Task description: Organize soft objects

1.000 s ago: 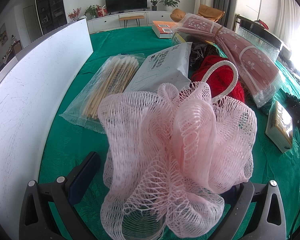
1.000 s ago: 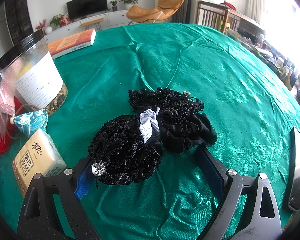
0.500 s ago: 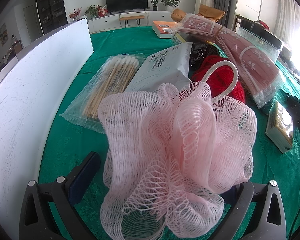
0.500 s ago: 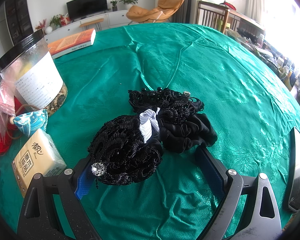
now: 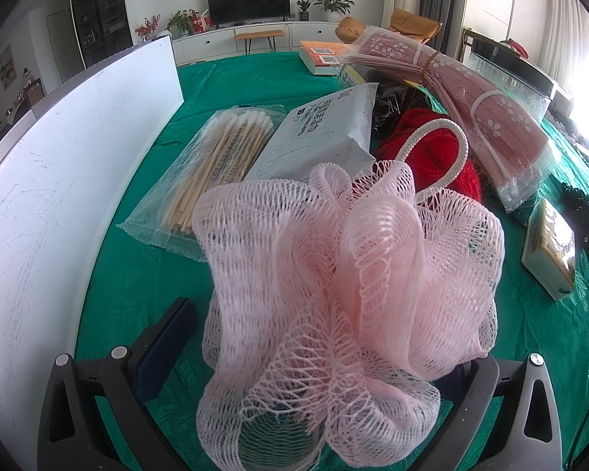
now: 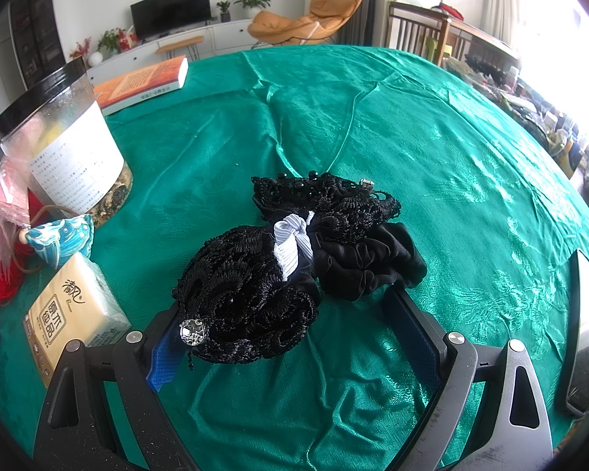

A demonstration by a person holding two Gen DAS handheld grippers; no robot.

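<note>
Both grippers stood released: left gripper (image 5: 314,357) straddled the pink loofah (image 5: 345,294), right gripper (image 6: 290,333) the black hair accessories (image 6: 294,263). Next: clench.

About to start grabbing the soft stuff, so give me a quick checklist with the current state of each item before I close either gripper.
1. Left gripper open: ok, fingers spread wide.
2. Pink mesh bath pouf between left fingers: ok, fills the gap; contact cannot tell.
3. Right gripper open: ok.
4. Black lace hair accessory between right fingers: ok, against the left pad; black scrunchie lies just ahead.
5. Neighbours clear of left closing path: ok, cotton swab pack and red yarn lie beyond.
6. Destination for soft items: cannot tell.
</note>
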